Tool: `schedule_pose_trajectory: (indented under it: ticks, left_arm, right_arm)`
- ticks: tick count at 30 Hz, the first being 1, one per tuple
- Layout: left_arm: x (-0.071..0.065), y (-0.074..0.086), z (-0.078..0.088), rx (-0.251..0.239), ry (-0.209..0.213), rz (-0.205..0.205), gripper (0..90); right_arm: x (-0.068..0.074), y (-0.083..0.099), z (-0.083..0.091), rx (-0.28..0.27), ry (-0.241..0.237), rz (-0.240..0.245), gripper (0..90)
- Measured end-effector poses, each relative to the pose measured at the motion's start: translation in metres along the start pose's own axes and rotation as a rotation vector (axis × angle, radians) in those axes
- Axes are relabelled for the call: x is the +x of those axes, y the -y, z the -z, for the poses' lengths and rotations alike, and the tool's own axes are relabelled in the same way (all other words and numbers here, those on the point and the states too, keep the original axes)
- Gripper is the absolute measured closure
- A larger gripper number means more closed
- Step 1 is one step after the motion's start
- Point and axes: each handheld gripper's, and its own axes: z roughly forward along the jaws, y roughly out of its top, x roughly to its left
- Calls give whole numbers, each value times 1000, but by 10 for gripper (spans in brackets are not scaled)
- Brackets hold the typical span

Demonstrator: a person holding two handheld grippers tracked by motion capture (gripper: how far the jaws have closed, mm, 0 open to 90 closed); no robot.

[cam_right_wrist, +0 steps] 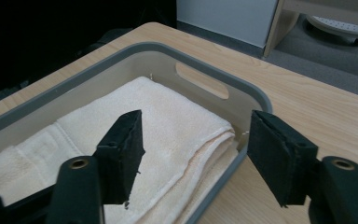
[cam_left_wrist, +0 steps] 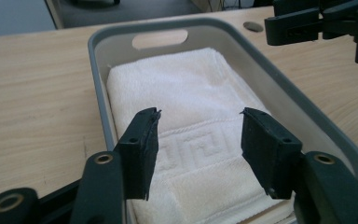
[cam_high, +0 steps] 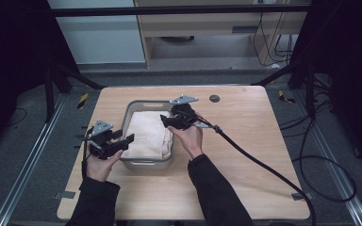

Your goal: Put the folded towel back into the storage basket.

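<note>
towel [cam_left_wrist: 186, 107] in bin [cam_high: 131, 110] | left gripper [cam_left_wrist: 200, 135] wide, above | right gripper [cam_right_wrist: 196, 149] wide, seemingly astride rim

Black right gripper [cam_right_wrist: 193, 154], jaws apart, hovers over a folded cream towel [cam_right_wrist: 135, 140] in a grey plastic basket [cam_right_wrist: 205, 65] on a wooden table [cam_right_wrist: 307, 102].

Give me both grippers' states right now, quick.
Left gripper: open, holding nothing, over the towel.
Right gripper: open, holding nothing, at the bin rim.
</note>
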Motion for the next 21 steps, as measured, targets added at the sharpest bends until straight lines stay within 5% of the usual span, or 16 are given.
schedule_pose_trajectory:
  ticks: [10,21]
  left_arm:
    - [2,8,5,-51,34,-28,295]
    - [8,24,11,-108,0,-68,216]
  right_arm:
    - [-18,6,56,-70,-39,-22,208]
    - [-55,53,119,-138,-41,-69,120]
